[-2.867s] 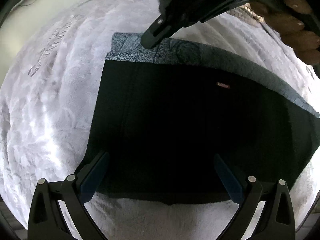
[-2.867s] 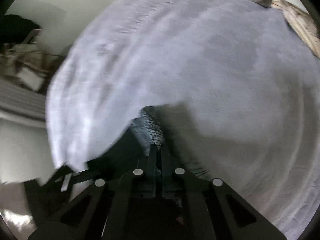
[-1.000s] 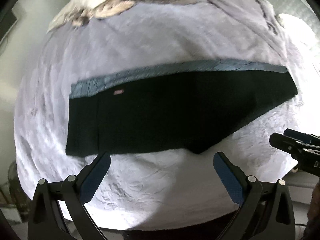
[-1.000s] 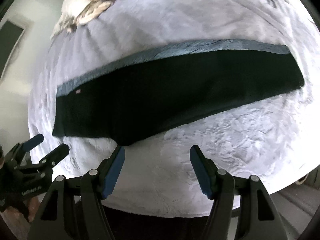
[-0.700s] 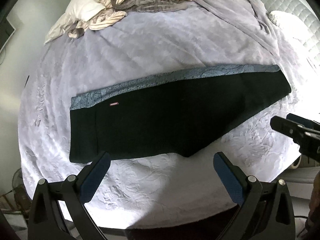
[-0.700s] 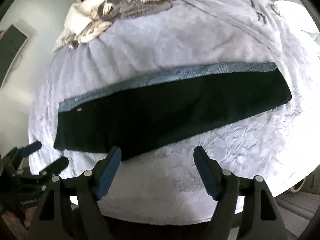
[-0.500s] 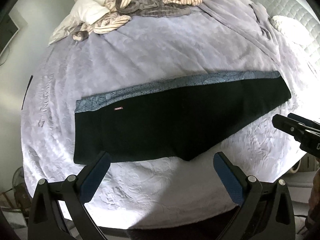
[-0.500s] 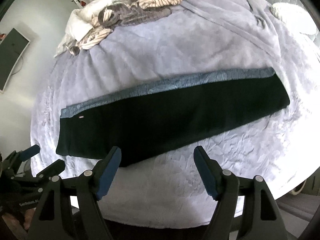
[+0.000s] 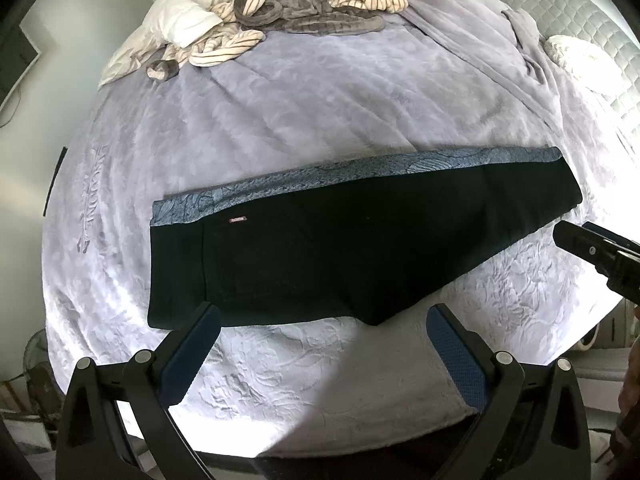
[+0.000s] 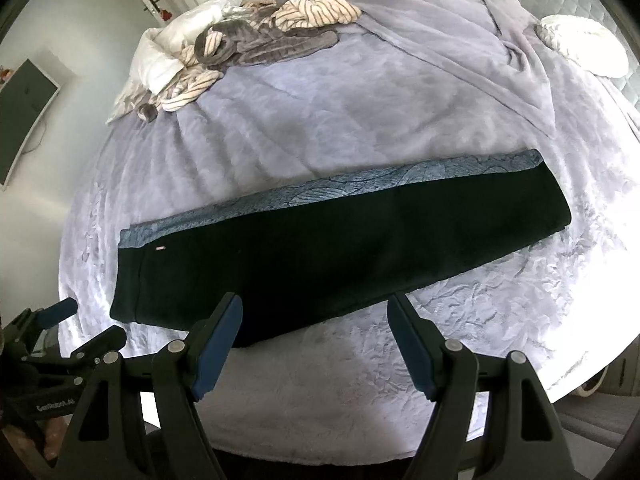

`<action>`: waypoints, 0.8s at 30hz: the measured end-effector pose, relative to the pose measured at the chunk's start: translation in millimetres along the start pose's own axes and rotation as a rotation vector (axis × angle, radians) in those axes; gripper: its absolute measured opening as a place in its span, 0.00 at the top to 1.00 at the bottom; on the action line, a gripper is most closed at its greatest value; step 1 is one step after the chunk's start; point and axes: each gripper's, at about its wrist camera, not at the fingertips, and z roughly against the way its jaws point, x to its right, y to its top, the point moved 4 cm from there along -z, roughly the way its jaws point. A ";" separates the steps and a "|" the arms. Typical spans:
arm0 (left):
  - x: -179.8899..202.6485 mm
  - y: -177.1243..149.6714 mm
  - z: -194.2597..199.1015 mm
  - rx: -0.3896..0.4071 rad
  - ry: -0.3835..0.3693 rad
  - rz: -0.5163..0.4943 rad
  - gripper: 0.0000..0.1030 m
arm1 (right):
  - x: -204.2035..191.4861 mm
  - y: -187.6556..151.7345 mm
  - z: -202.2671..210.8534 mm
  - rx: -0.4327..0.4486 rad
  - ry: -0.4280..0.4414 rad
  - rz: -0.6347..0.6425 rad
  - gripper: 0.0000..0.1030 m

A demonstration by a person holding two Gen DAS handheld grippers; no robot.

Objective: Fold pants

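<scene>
The black pants (image 9: 340,248) with a blue patterned side stripe (image 9: 360,168) lie folded lengthwise, leg on leg, flat across the lilac bed cover (image 9: 320,100); waist at the left, hems at the right. My left gripper (image 9: 322,310) hangs open above the pants' near edge, holding nothing. My right gripper (image 10: 314,300) is open too, above the same edge, with nothing between its blue pads (image 10: 216,340). Each view catches the other one: the right gripper (image 9: 592,248) near the hem end, the left gripper (image 10: 60,332) off the waist end.
A heap of striped and grey clothes (image 9: 304,4) and white pillows (image 9: 184,20) lies at the bed's far end. A white cushion (image 10: 580,44) sits by the quilted headboard at right. A dark screen (image 10: 24,112) hangs on the left wall. The bed's near edge (image 9: 320,440) is below the grippers.
The right gripper, earlier shut on the pants' fabric, has let go and opened. Both grippers have lifted away from the bed, so the whole garment now shows, lying still.
</scene>
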 end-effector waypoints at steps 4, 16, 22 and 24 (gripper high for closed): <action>3.5 2.9 0.2 -0.004 0.007 -0.016 0.00 | 5.0 0.3 -0.2 -0.001 0.003 -0.017 0.24; 17.0 3.0 -4.9 -0.036 0.038 -0.062 0.00 | 25.6 -2.4 -8.9 -0.028 0.028 -0.074 0.24; 25.9 0.7 -8.3 -0.052 0.039 -0.085 0.00 | 38.8 -8.4 -12.5 -0.045 0.031 -0.109 0.24; 28.9 1.0 -8.8 -0.053 0.038 -0.087 0.00 | 41.9 -8.0 -12.7 -0.047 0.027 -0.114 0.24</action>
